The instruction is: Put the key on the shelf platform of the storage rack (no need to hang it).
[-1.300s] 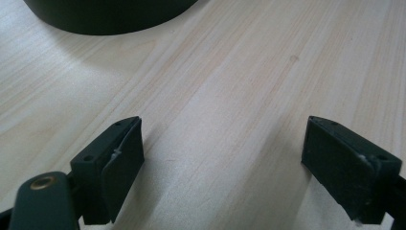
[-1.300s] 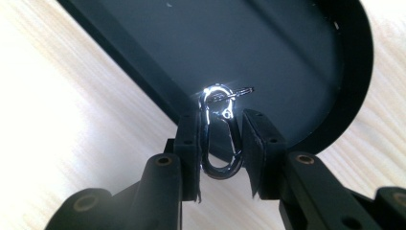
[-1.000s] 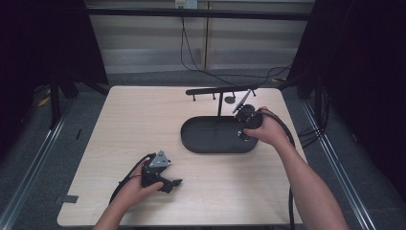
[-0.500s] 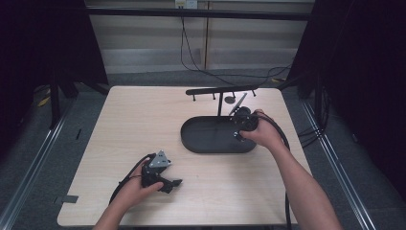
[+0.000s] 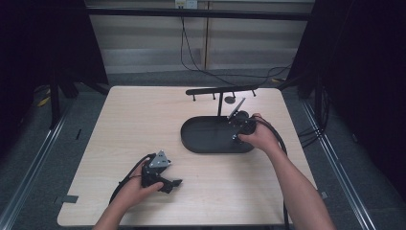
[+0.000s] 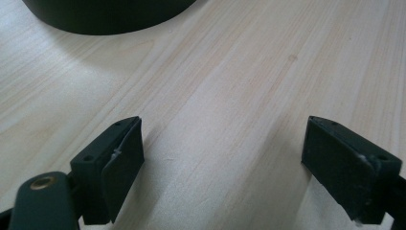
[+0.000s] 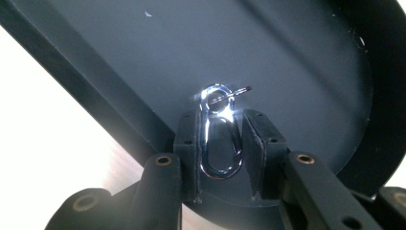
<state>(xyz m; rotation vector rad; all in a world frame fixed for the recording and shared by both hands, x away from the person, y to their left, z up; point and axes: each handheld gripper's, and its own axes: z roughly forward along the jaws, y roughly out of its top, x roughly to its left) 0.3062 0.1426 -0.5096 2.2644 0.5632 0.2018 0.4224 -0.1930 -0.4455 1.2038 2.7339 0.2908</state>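
Dark curtains hang on both sides of the room, and a pale panelled wall with trailing cables closes off the far end. Between them sits a light wooden table (image 5: 143,124), its grain running plain and bare across most of the top.

On the right half of the table lies a black oval tray (image 5: 206,136) with a low rim. Just behind it stands a thin black rack (image 5: 221,90), a bar on a post with short pegs hanging beneath it.

A person's two bare forearms come in from the near edge. The right hand holds the right gripper (image 5: 239,130) over the right end of the tray, pointing down into it. The left hand rests near the front left of the table with the left gripper (image 5: 165,182) lying low on the wood, well apart from the tray.

In the left gripper view the two black jaws stand wide apart with bare wood between them, and the dark tray wall curves across the top corner.

In the right gripper view the jaws are drawn close together and clamped on a small shiny metal clasp (image 7: 219,139), a silver loop with a ring at its upper end. The clasp stands upright between the pads, above the dark tray floor.
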